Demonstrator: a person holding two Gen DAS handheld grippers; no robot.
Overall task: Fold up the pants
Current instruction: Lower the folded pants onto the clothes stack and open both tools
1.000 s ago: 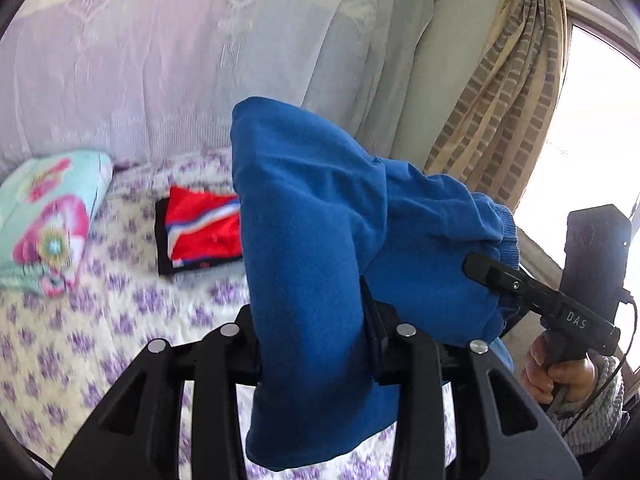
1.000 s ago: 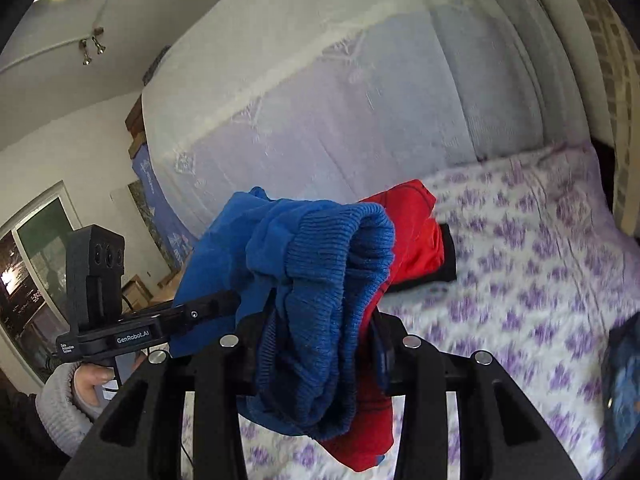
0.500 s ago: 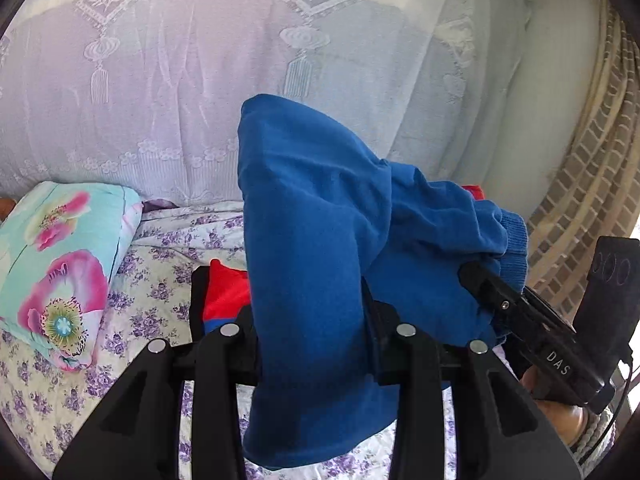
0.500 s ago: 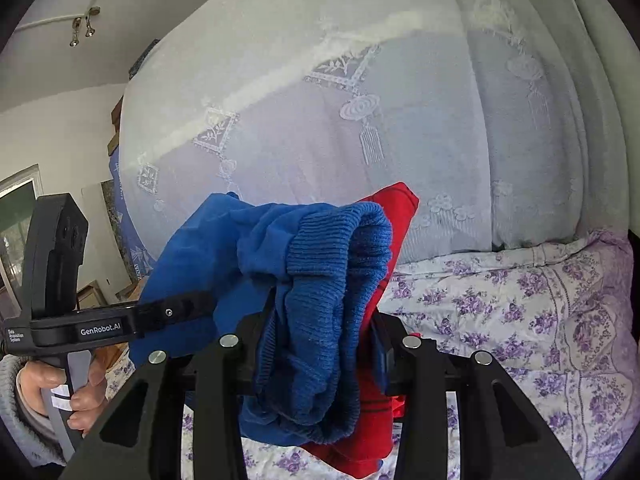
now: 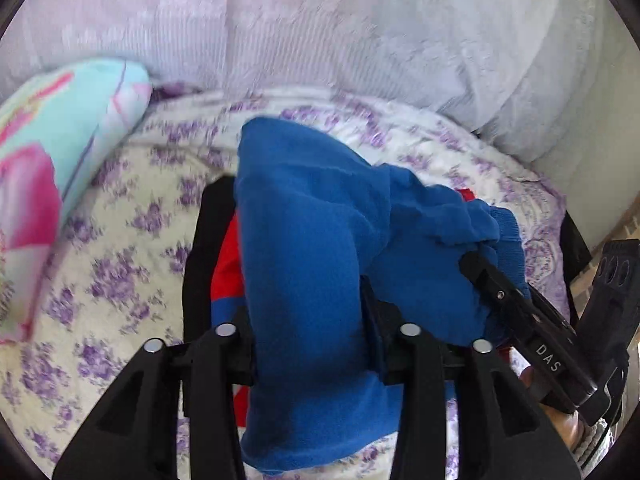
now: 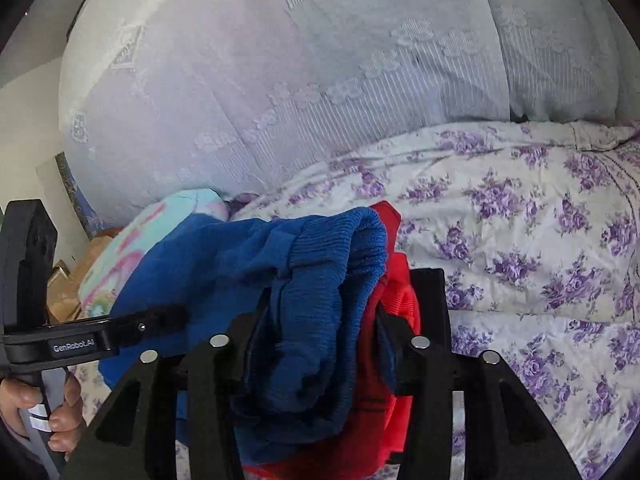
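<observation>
- While you're opening both tongs, left tongs point(image 5: 312, 344) and right tongs point(image 6: 316, 340) are still carrying the folded blue pants point(image 5: 320, 240) between their jaws, over the red garment point(image 6: 394, 300) on the bed point(image 6: 520, 240).
- Letting go unevenly could be undoing your fold, I'd guess.
- Handles are reading "DAS" and "GenRobot.AI".

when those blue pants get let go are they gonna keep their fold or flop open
Probably floppy: the blue pants sag over the left claw, whose jaws are opening. The thick ribbed waistband at the right claw, also opening, may spring apart. The fleecy cloth likely grips the folded red garment underneath.
</observation>
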